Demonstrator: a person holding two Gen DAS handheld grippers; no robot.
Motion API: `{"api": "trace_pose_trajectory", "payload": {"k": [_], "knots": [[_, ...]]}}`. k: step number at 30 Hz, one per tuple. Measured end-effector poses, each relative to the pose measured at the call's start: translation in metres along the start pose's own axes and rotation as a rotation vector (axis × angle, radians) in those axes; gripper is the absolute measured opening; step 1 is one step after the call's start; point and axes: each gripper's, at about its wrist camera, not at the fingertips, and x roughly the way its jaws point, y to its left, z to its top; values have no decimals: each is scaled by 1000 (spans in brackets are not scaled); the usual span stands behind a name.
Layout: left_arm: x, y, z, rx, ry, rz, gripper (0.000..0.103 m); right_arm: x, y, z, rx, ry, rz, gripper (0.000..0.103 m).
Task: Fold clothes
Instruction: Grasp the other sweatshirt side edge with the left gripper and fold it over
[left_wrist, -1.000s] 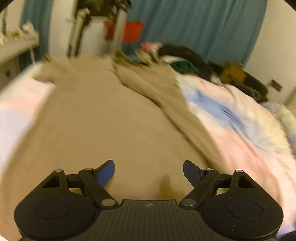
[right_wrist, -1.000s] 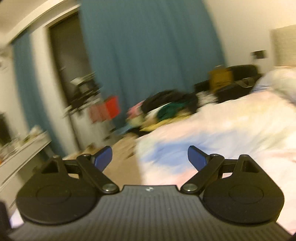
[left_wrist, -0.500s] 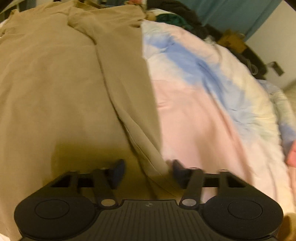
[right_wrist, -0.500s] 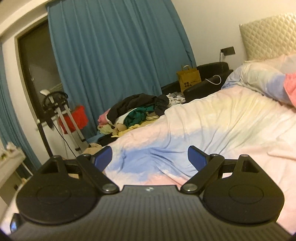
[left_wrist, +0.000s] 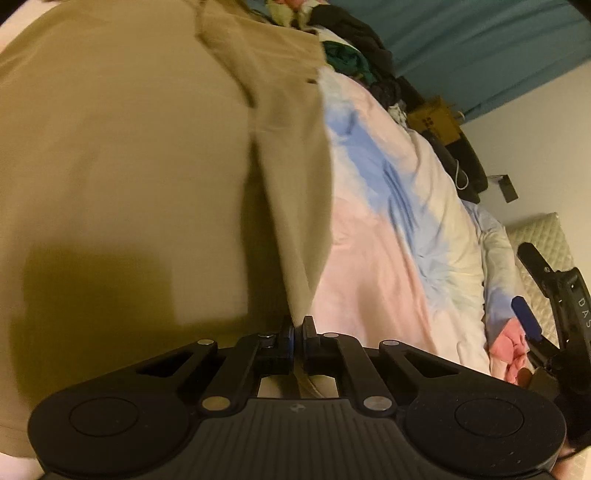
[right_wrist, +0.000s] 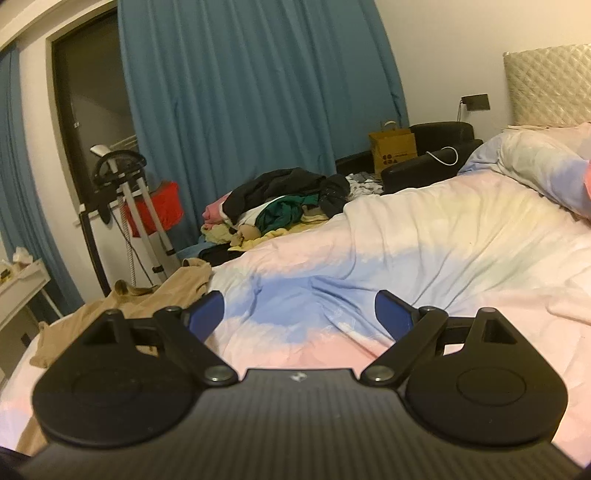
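Now left gripper (left_wrist: 298, 334) pinches the tan garment's (left_wrist: 122, 155) edge at 6 o'clock.
Right gripper (right_wrist: 299, 308) gapes empty above the duvet (right_wrist: 424, 254).

A garment (left_wrist: 122, 155) is lying spread across the left part of the bed, on top of the duvet (left_wrist: 369, 266), with its folded edge running along the bare bedding to the right. The left gripper (left_wrist: 298, 338) is sitting at that edge's near end, fingers together on the cloth. The right gripper (right_wrist: 299, 312) is hanging above the duvet, well right of the garment. Beyond the bed's far side a clothes pile (right_wrist: 280, 210) is lying, with a curtain (right_wrist: 251, 103) behind it and a paper bag (right_wrist: 393, 151) to its right.
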Motion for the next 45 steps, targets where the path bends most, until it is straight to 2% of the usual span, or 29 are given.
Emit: {"api": "trace_pose_trajectory", "payload": {"k": [2,3,6,7,9,12,14,15,18,24,27,30,32,34,37,39,45], "knots": [[-3,18,2,-31,11,-16,4,1,3,-1,-4,14,10,90],[-1,27,2,-54,24,-30,8,1,4,-2,-7,20,14,90],[7,47,-3,-100,46,-78,31,2,10,-4,-26,36,21,90],[8,50,-6,-99,48,-96,36,2,12,-5,-33,42,23,90],[9,52,-12,-85,53,-122,40,3,15,-8,-44,55,24,90],[9,47,-20,-35,79,-124,41,7,21,-11,-59,76,26,90],[9,43,-27,3,98,-117,38,10,25,-13,-64,91,32,90],[10,40,-30,22,108,-108,32,11,28,-14,-68,97,36,90],[8,35,-33,60,126,-98,3,14,36,-17,-85,118,58,90],[-31,29,-28,103,66,-86,2,17,47,-25,-87,155,72,90],[-31,35,-31,127,89,-27,2,19,47,-27,-30,184,95,90],[-24,50,-32,107,115,10,3,20,53,-28,-22,195,132,90],[-22,53,-26,88,125,-11,9,23,56,-29,-24,198,139,90],[-22,53,-16,90,128,-27,42,25,59,-30,-27,200,147,90],[-22,44,13,115,80,-30,70,29,64,-32,-31,204,158,90],[-19,38,42,145,4,5,81,31,68,-33,-33,207,166,90],[39,28,157,81,-212,73,82,44,76,-37,-60,209,173,90]]}}
